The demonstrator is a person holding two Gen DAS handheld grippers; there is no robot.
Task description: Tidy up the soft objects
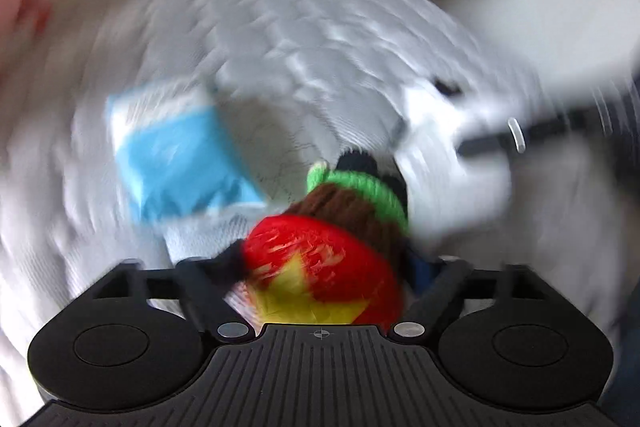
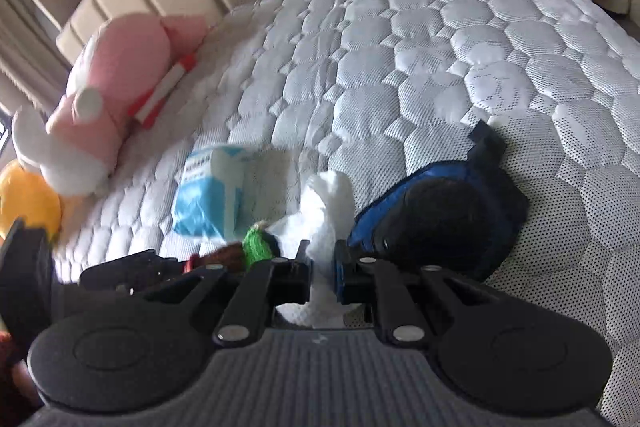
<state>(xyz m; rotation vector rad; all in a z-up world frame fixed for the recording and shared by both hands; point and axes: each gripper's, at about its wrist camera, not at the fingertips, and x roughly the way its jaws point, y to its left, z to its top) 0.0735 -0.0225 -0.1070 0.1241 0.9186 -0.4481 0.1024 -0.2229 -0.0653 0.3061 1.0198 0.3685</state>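
One pink plush [image 2: 116,75], right view only

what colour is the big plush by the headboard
Pink with white trim, clearest in the right wrist view.

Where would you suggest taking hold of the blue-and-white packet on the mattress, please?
Probably pinch the blue packet across its narrower width, coming from above on its left: it lies low on the mattress with that side bare, while the knitted doll and white cloth crowd its lower right corner.
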